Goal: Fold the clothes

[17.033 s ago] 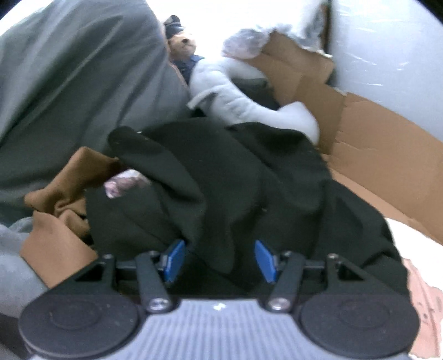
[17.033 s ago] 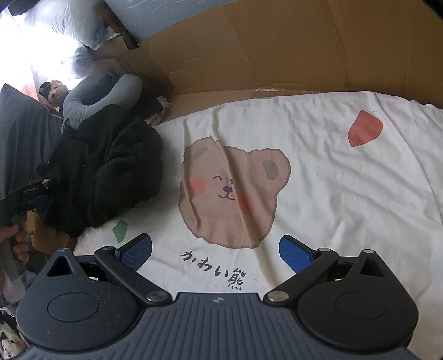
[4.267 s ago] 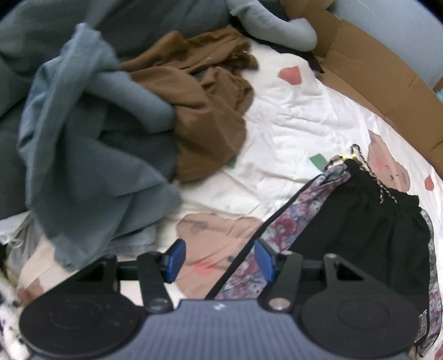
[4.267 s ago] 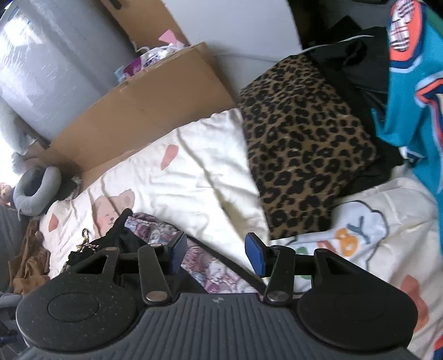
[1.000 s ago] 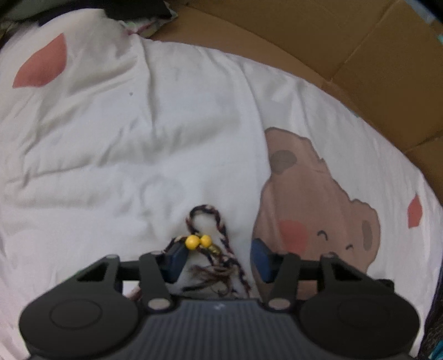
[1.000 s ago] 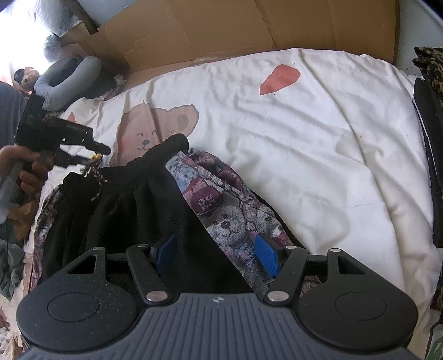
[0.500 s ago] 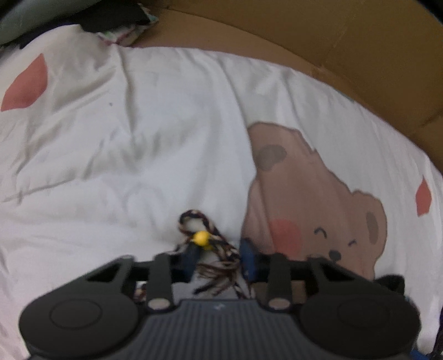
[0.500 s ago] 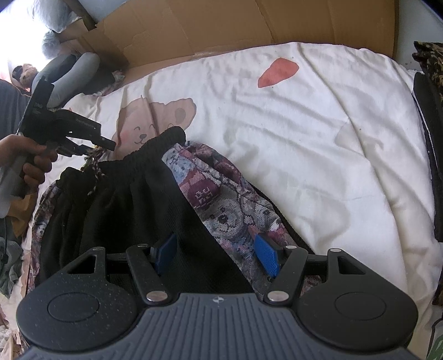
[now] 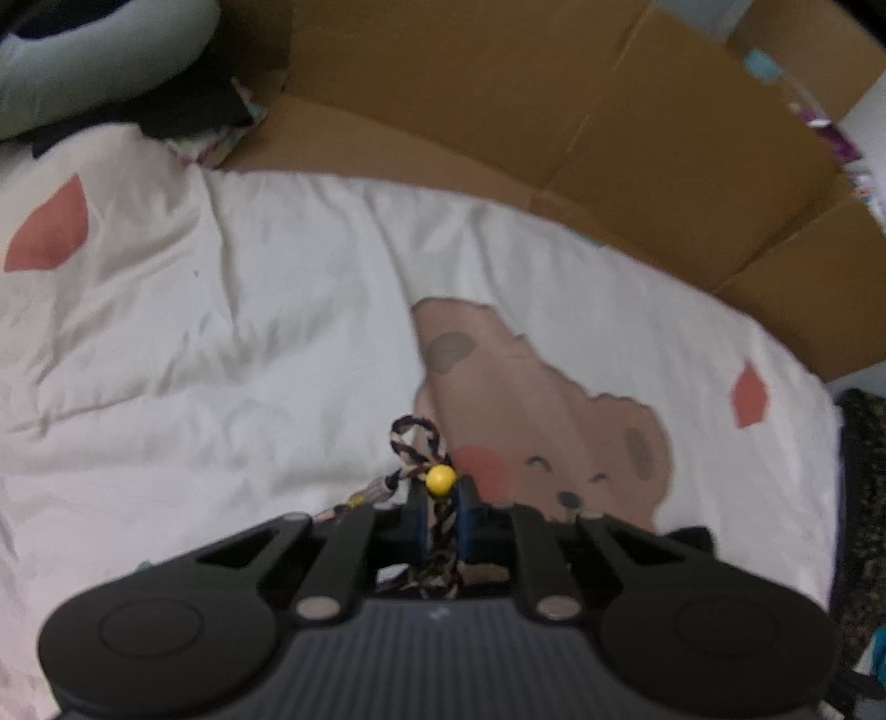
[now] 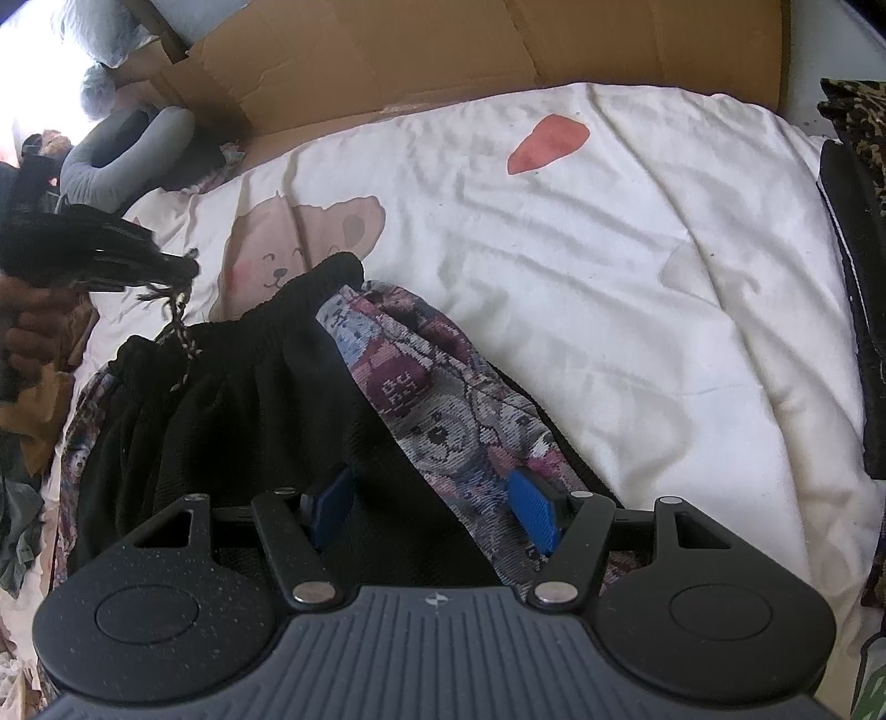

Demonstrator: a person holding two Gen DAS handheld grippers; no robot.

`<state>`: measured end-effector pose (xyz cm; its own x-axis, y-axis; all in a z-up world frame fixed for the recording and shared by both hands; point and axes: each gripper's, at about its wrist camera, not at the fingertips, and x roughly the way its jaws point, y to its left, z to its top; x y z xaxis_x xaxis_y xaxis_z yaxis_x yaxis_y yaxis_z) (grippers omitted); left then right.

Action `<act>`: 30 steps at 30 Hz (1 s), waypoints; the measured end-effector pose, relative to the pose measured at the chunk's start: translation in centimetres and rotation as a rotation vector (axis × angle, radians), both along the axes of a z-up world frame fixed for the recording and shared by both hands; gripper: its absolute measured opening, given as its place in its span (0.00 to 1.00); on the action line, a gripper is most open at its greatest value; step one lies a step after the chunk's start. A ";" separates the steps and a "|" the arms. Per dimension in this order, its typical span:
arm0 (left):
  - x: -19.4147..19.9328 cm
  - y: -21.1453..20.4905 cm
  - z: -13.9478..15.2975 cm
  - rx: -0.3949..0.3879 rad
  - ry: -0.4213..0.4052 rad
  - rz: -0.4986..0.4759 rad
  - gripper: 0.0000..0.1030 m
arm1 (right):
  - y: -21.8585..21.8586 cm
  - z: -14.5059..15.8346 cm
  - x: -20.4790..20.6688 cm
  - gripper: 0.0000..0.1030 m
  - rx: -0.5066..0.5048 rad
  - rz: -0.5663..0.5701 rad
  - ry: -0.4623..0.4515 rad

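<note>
Left gripper (image 9: 441, 518) is clamped on the drawstring (image 9: 421, 448) of the shorts (image 10: 232, 399), cord pulled taut off the waistband. Right gripper (image 10: 432, 507) is held wide apart over the patterned side panel, nothing gripped. Shorts are spread flat on the bedsheet (image 10: 637, 266), waistband toward the cardboard (image 10: 443, 50). No fold is visible, though the hem end is hidden, so any fold there can't be ruled out.
</note>
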<state>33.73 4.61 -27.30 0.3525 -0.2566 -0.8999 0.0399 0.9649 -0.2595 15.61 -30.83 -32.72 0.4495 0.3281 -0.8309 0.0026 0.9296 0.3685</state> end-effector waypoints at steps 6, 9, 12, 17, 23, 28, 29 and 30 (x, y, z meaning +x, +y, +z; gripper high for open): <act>-3.2 -0.8 2.3 -0.071 -0.056 0.016 0.10 | -0.2 0.2 -0.1 0.66 0.008 -0.017 -0.008; -4.9 -0.8 3.3 -0.112 -0.082 0.015 0.10 | -0.3 0.4 0.0 0.66 0.017 -0.031 -0.016; -6.7 -1.0 4.3 -0.148 -0.093 -0.007 0.10 | -0.3 0.6 0.0 0.66 0.018 -0.026 -0.025; -9.6 -2.2 5.3 -0.193 -0.072 -0.106 0.10 | -0.5 0.7 -0.1 0.66 0.024 -0.037 -0.026; -12.3 -3.4 4.7 -0.236 -0.025 -0.184 0.10 | -0.6 0.8 -0.1 0.66 0.019 -0.044 -0.026; -13.7 -4.1 3.5 -0.216 0.034 -0.253 0.10 | -0.5 1.0 0.1 0.66 0.003 -0.056 -0.024; -13.9 -4.2 3.3 -0.204 0.047 -0.262 0.10 | -0.4 1.3 0.1 0.66 -0.001 -0.065 -0.030; -14.1 -4.3 3.0 -0.191 0.061 -0.271 0.10 | -0.5 1.6 0.1 0.66 0.003 -0.082 -0.040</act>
